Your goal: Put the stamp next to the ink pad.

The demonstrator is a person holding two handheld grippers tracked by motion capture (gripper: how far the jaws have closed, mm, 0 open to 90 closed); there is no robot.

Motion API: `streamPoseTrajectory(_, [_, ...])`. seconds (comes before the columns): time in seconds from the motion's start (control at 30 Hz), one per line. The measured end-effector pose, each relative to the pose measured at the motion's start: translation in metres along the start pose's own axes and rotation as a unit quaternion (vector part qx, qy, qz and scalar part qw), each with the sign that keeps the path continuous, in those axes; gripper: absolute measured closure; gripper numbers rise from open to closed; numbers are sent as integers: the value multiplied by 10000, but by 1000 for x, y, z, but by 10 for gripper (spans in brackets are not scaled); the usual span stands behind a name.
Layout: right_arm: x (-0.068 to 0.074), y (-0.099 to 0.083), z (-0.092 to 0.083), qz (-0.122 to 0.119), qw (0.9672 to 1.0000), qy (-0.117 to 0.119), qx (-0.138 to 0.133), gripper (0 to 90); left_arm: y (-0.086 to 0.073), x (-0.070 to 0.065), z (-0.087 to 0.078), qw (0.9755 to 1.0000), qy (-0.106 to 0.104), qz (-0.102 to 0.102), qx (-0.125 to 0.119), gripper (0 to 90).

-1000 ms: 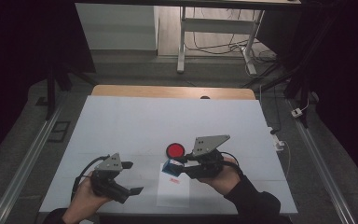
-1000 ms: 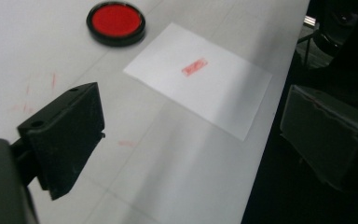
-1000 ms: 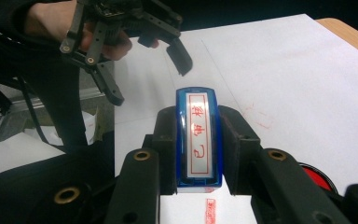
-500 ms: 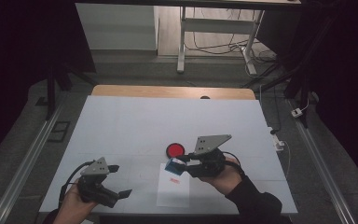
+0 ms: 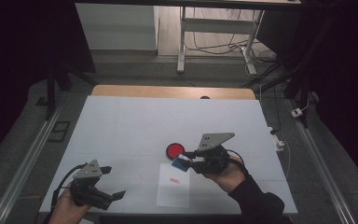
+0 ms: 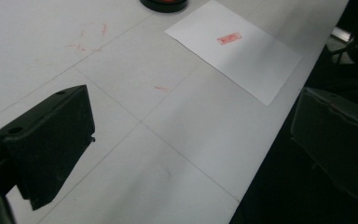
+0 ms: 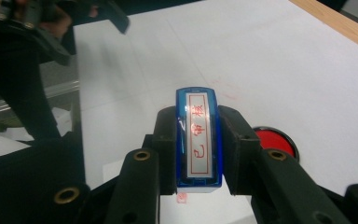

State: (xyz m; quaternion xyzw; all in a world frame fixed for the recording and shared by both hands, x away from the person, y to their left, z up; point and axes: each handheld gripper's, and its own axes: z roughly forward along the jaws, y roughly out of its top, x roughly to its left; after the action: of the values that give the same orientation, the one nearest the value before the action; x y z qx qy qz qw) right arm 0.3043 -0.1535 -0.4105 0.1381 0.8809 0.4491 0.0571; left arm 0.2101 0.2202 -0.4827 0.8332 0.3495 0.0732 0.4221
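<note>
Between the clenched jaws of the right gripper (image 7: 198,154) sits a blue stamp (image 7: 198,140), held above the near-right part of the white table (image 5: 121,121). In the right gripper view its flat face turns toward the camera: a silvery label with a red frame and red Chinese characters, too glossy to read with certainty. The high view shows the stamp (image 5: 182,163) at the tip of that gripper (image 5: 189,162), just over the top edge of a white sheet of paper (image 5: 173,186), which lies flat near the table's front edge and bears one small red rectangular imprint (image 6: 229,38); its writing is too small to tell. Just beyond the stamp stands a round black ink pad (image 5: 175,150), open, its red cushion showing. Well apart, at the front left corner, the left gripper (image 5: 114,184) has just been opening; its jaws stand wide with nothing between them.
</note>
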Motion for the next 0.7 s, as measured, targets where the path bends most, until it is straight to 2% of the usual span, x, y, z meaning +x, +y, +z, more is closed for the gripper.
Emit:
streamPoseTrajectory(0.2, [-8,-5,-4,93,9997,-233,72,698,-2,0,-3,9999,156,-20,46,0])
streamPoseTrajectory(0.4, [-20,-13,-8,249,9985,-464,152,698,-2,0,-5,9998,210,-33,53,0])
streamPoseTrajectory(0.53, [-27,-18,-11,319,9975,-608,184,698,-2,-1,-5,9993,332,-21,177,0])
streamPoseTrajectory(0.7, [-37,-24,-14,427,9957,-796,203,698,-3,0,-6,9992,351,-29,177,0])
